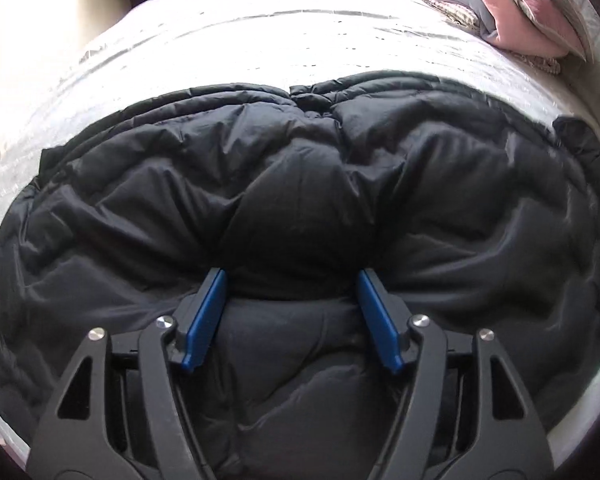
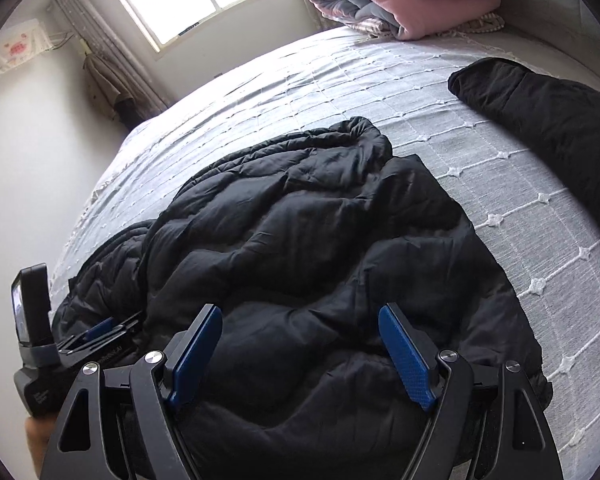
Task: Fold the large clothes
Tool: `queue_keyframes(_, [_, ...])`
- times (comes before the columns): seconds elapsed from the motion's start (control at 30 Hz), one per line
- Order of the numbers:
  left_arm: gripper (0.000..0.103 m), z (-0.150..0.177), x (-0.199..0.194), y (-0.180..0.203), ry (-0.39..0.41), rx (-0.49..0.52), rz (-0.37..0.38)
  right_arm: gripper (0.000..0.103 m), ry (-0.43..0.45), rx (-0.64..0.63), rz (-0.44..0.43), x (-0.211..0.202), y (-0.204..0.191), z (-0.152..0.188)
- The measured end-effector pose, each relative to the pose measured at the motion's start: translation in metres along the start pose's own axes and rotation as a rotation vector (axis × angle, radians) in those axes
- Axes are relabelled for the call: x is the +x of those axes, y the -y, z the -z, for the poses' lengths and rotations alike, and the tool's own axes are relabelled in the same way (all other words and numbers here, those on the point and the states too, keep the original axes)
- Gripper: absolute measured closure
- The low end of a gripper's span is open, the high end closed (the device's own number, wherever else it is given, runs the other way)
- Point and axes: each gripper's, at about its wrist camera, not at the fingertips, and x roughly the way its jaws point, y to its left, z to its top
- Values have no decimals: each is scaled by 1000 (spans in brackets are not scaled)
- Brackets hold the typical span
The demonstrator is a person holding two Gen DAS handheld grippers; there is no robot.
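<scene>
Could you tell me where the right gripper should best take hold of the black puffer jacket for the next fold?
Probably its right-hand edge, approached from the bare bedspread side. There the black puffer jacket thins to a pinchable rim; its middle is too bulky.

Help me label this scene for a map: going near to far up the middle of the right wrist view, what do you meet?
right gripper, jaws open → black puffy jacket → pale quilted bedspread → folded pink and grey bedding at the head of the bed.
</scene>
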Motion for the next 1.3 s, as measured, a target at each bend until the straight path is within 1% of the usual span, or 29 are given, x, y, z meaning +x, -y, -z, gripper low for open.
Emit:
queue_keyframes(0.03, [35,-5,-3,-3,-9,-13,19,21,1,1,-2,0,-1,0])
queue_keyframes(0.1, [35,-13,-8,-9,4,-32,37,21,1,0,-15,-1,-3,0])
queue_keyframes(0.17, [35,-28,-12,-13,31,-54,37,21,5,-3,-21,-3,-4,1])
queue_keyframes(0.23, [35,-38,-9,-11,37,-68,35,21,7,-5,-19,-3,-5,1])
queue_keyframes(0.27, [35,-45,0,-7,20,-68,30,21,6,-2,-18,-3,-4,1])
queue_keyframes(0.33, [33,-49,29,-2,-66,-65,14,21,-1,5,-19,-1,-3,1])
queue_keyframes(0.37, [33,-48,38,-4,-77,-78,6,21,-4,7,-18,0,-3,1])
queue_keyframes(0.43, [32,-42,47,-5,-69,-100,-11,21,-10,10,-16,1,0,1])
queue_keyframes(0.57, [32,-42,51,0,-77,-100,-29,21,-31,1,-5,6,0,3])
queue_keyframes(0.63, [32,-47,49,-2,-86,-108,-8,21,-33,-9,5,7,-2,4])
queue_keyframes(0.7, [33,-49,40,-12,-91,-135,37,21,-33,-16,11,7,-3,6])
queue_keyframes(0.77, [33,-43,15,-39,-77,-190,87,21,-33,-17,12,6,-2,7])
queue_keyframes(0.8, [33,-36,5,-47,-61,-208,105,21,-33,-16,12,5,-1,7])
queue_keyframes(0.83, [33,-28,-15,-63,-19,-247,129,21,-30,-16,10,3,-1,8])
queue_keyframes(0.9, [33,-9,-45,-93,47,-314,134,21,-25,-16,9,1,0,9])
queue_keyframes(0.93, [33,1,-57,-109,62,-347,129,21,-23,-15,9,0,-1,9])
queue_keyframes(1.03, [32,36,-75,-162,72,-469,114,21,-13,-19,4,-2,-3,10])
queue_keyframes(1.07, [32,57,-81,-184,77,-537,113,21,-8,-25,3,-4,-4,11])
queue_keyframes(1.13, [32,90,-88,-208,82,-634,103,21,4,-35,7,-7,-7,12])
queue_keyframes(1.17, [32,113,-88,-226,84,-700,80,21,10,-40,11,-8,-8,12])
queue_keyframes(1.2, [32,128,-87,-237,80,-745,68,21,16,-45,16,-9,-9,13])
queue_keyframes(1.27, [32,150,-85,-254,79,-805,107,21,22,-53,23,-10,-10,14])
queue_keyframes(1.3, [32,158,-85,-261,74,-816,105,21,24,-57,24,-10,-10,15])
